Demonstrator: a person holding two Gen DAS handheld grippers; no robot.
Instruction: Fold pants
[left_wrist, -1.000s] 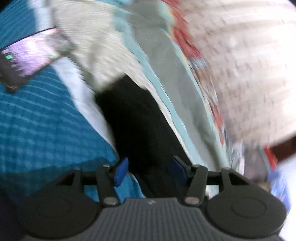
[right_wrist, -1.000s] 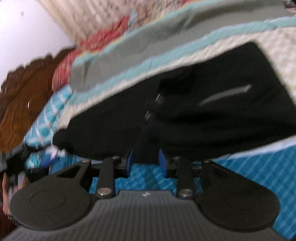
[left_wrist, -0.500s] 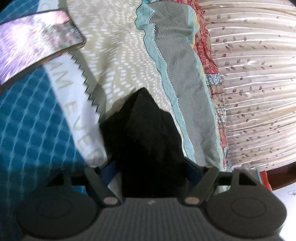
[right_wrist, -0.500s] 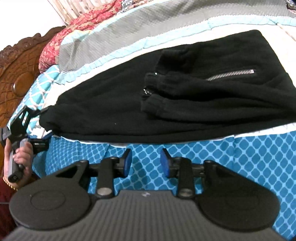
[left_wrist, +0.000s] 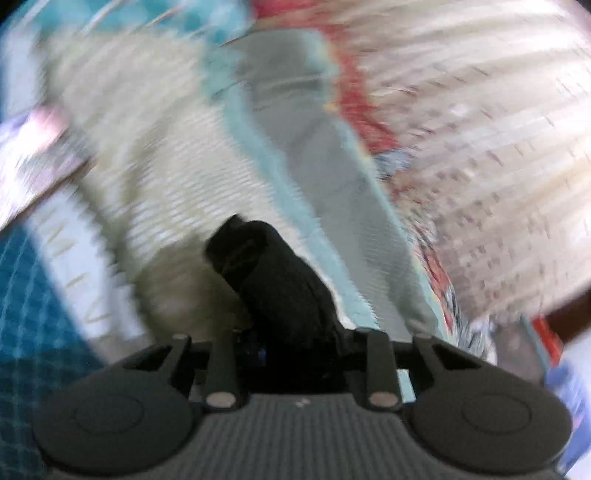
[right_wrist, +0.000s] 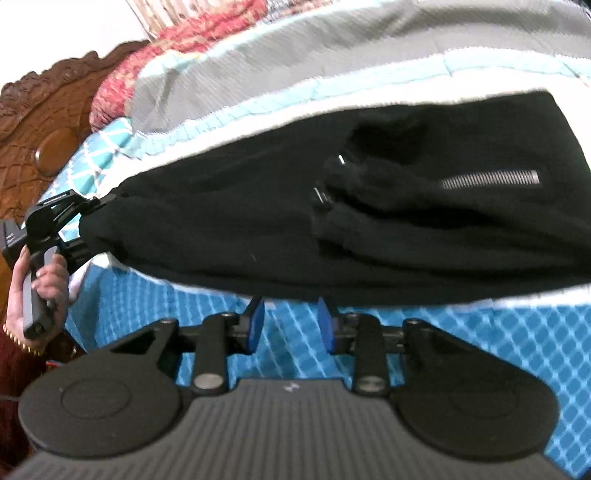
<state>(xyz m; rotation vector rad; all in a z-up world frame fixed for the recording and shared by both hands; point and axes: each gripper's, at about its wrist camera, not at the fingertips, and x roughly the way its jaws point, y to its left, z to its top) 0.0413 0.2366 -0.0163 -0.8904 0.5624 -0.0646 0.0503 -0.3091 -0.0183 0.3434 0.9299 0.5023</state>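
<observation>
Right gripper (right_wrist: 290, 325): blue pads apart, closing on nothing, near hem of black fleece zip-pocket pants (right_wrist: 332, 221) lying half-folded across blue diamond-patterned bedsheet (right_wrist: 480, 339). Left gripper (left_wrist: 299, 354): closing, pinching bunched end of pants. Risks: thin pinch slipping; lift dragging folded layers askew.

The left wrist view is taken from right behind the left gripper (left_wrist: 299, 354), aimed along the bed toward the curtain (left_wrist: 480, 129), very close to the pants (left_wrist: 280, 291) and badly blurred. The right wrist view is set behind the right gripper (right_wrist: 290, 325), angled down at the bedspread (right_wrist: 461, 339), a bit further back. The pants, the left gripper and the bedding are shared by both.
</observation>
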